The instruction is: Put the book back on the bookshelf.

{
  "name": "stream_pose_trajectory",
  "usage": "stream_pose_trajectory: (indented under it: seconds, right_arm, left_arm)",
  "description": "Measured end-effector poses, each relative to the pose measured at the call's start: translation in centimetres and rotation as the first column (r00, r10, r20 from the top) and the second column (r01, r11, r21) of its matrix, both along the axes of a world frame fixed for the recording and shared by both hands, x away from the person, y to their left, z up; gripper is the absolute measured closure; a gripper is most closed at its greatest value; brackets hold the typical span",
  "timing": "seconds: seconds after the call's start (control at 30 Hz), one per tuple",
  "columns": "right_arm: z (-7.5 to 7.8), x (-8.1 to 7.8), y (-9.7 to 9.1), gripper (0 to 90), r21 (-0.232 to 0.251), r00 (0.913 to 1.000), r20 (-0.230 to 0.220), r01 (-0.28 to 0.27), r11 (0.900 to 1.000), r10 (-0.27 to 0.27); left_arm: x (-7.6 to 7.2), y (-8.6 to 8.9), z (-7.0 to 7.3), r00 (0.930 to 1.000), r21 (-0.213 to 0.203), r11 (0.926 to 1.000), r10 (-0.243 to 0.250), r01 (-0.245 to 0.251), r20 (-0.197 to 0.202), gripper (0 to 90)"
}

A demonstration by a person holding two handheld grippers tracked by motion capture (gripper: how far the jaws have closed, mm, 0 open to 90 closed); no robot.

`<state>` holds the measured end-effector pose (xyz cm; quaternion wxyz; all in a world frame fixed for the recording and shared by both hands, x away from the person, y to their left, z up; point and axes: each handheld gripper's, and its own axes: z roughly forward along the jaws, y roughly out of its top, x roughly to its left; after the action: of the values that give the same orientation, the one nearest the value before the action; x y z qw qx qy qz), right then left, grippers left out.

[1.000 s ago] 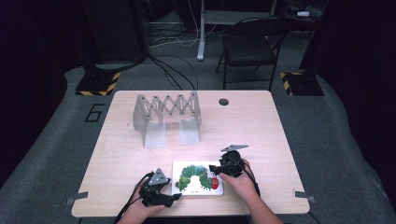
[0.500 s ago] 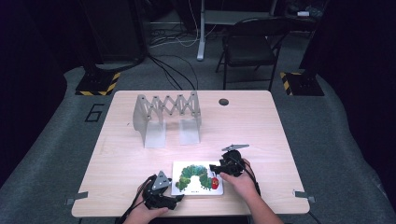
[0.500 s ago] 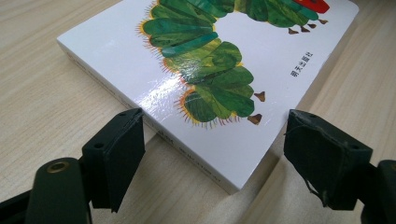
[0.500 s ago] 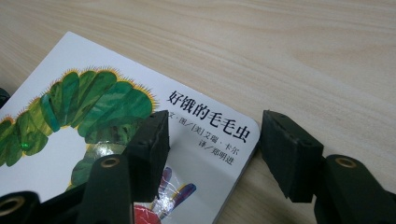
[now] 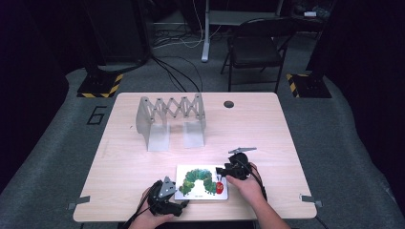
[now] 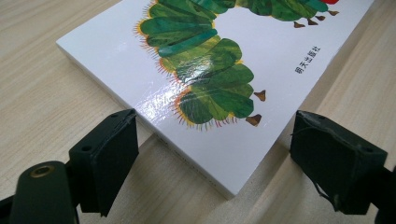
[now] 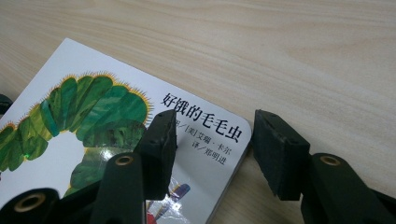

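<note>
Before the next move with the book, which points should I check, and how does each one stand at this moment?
1. The book lies flat and closed on the table: ok.
2. The right gripper straddles the book's corner, one jaw over the cover, one past the edge: ok.
3. Right pads pressing on the book: not ok; the jaws have just been closing, a gap remains.
4. The left gripper is off the book: ok; its jaws have just been opening and stand wide at the near corner.
5. The folding rack stands apart from the book: ok.
6. Grip firm enough to lift: cannot tell.
</note>
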<state>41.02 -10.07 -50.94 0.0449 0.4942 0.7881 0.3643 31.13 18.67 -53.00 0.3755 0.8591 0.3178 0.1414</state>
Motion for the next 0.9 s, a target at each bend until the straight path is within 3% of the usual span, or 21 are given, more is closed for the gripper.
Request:
stream_pose_trajectory:
  seconds: [0.57, 0.73, 0.8, 0.9]
  right_arm:
    - [0.9, -0.4, -0.3, 51.7, 0.037, 0.9983, 0.058, -0.003, 0.9993, 0.0]
    - [1.2, -0.5, -0.3, 51.7, 0.041, 0.9985, 0.054, -0.006, 0.9992, 0.004]
    - [1.3, -0.6, -0.3, 51.7, 0.04, 0.9998, 0.019, -0.003, 0.9992, 0.003]
    - [1.6, -0.6, -0.3, 51.7, 0.044, 0.9994, 0.03, -0.017, 0.9989, 0.015]
  left_arm:
    - [0.0, 0.0, 0.0, 1.0, 0.003, 1.0, -0.003, 0.003, -0.009, 12.3]
    - [0.1, -0.3, 0.0, 0.9999, 0.009, 0.9999, 0.011, -0.011, -0.007, 9.6]
    - [0.1, -0.4, -0.1, 0.9997, 0.013, 0.9996, 0.025, -0.025, -0.008, 7.3]
    - [0.2, -0.6, -0.1, 0.9995, 0.031, 0.9991, 0.029, -0.029, -0.012, 4.1]
